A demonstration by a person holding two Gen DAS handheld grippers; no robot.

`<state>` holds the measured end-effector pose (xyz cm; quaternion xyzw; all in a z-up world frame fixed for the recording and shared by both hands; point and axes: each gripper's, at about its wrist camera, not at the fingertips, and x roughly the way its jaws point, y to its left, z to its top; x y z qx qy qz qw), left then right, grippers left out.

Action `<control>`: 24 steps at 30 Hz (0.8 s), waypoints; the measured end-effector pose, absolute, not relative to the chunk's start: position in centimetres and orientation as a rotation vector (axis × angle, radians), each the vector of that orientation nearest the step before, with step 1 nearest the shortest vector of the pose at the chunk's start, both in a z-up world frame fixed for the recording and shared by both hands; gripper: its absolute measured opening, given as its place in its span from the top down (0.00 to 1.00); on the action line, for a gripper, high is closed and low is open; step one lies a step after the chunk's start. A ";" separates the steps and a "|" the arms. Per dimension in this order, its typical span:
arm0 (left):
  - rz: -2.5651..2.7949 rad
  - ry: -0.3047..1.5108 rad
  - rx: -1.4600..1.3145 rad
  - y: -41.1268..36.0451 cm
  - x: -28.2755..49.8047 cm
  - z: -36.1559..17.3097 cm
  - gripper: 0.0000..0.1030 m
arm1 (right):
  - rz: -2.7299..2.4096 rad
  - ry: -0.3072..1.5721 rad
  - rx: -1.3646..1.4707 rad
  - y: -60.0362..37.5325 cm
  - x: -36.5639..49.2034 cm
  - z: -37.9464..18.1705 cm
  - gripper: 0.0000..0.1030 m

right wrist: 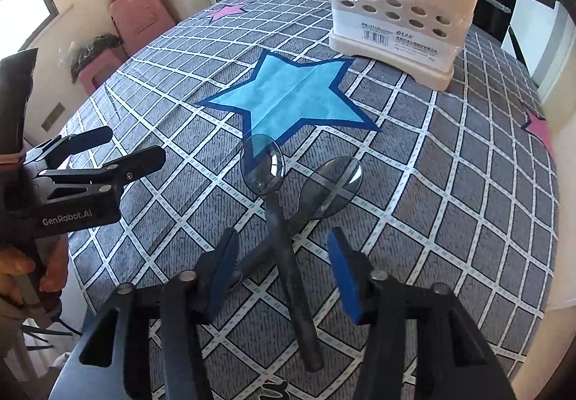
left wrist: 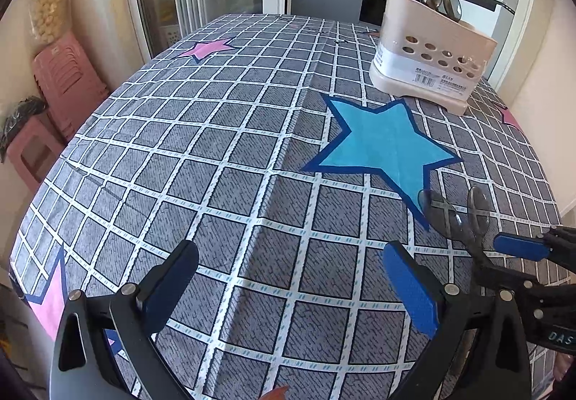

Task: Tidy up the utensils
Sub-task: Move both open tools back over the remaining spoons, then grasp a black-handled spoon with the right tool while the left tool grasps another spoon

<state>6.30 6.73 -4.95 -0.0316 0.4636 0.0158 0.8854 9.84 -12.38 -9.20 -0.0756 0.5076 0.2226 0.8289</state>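
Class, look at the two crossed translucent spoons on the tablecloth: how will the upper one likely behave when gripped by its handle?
The upper spoon looks like thin plastic, so probably light and stiff. Its glossy handle may slip between the right hand-held gripper pads. Lifting it could nudge the lower spoon beneath.

Left gripper [left wrist: 288, 288]: jaws wide apart above the desk [left wrist: 216, 155]
Spoons [left wrist: 457, 216]: crossed, between right gripper [left wrist: 511, 266] fingers
Caddy [left wrist: 428, 54]: far right, holding utensils

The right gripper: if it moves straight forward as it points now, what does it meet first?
Probably the two crossed smoky plastic spoons, lying between the open right gripper fingers; depth is uncertain.
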 end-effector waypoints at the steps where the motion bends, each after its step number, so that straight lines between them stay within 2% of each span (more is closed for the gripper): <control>1: 0.029 0.965 -0.062 6.5 6.3 -5.0 0.00 | 0.471 1.086 -0.160 -12.4 9.9 -9.4 0.60; 5: 0.007 0.973 -0.056 5.8 6.5 -5.0 0.00 | 0.486 1.103 -0.138 -12.6 9.9 -9.7 0.71; 7: -0.007 0.982 -0.052 5.2 6.5 -5.1 0.00 | 0.490 1.098 -0.113 -12.9 9.8 -9.5 0.86; 8: -0.016 0.986 -0.049 4.9 6.5 -5.2 0.00 | 0.491 1.097 -0.106 -12.9 9.8 -9.6 0.87; 24: -0.249 1.075 0.026 -2.1 6.6 -6.6 0.00 | 0.286 1.074 0.106 -19.1 10.1 -9.3 0.88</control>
